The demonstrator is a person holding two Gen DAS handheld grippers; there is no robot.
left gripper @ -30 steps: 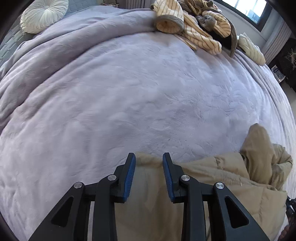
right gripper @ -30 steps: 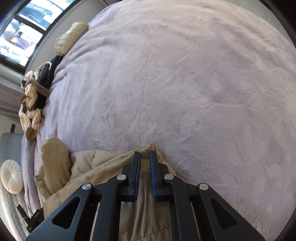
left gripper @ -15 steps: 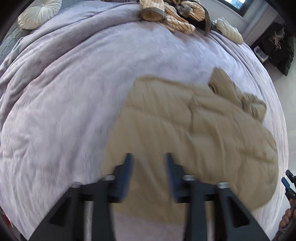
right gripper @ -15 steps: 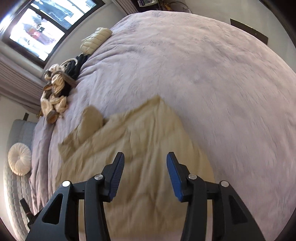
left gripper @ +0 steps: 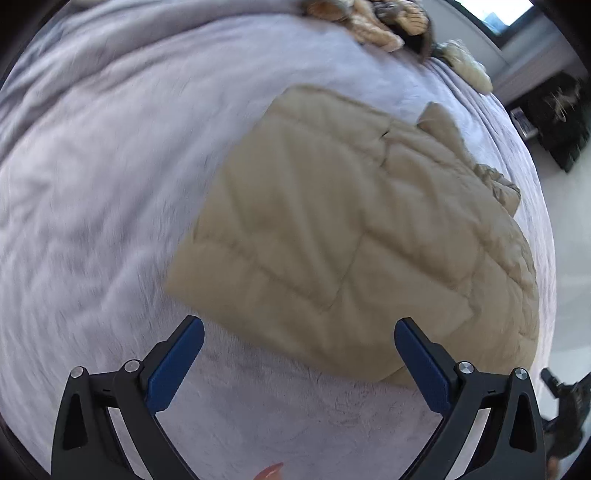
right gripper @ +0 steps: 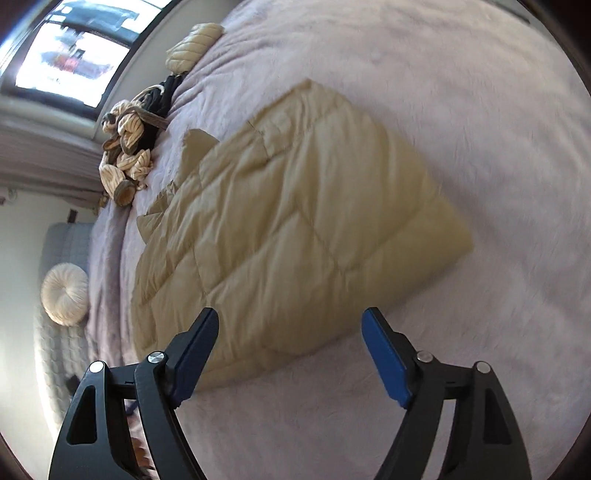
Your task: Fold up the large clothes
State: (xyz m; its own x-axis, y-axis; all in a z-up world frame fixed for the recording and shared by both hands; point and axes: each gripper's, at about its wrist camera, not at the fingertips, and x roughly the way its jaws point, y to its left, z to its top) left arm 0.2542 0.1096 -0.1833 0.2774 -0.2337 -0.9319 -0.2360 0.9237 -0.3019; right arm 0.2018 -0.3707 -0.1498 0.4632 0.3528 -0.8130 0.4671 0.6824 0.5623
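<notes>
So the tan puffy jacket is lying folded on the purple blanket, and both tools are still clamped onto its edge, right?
Not quite. The tan puffy jacket does lie folded on the purple blanket, but neither tool grips it. The left wrist view shows the left tool wide open, and the right wrist view shows the right tool open too.

- Your left view smears the blanket (left gripper: 92, 192) and the jacket (left gripper: 332, 229).
- The pile (left gripper: 373, 18) runs off its top edge.
- A fingertip (left gripper: 269, 472) is cropped below.
</notes>
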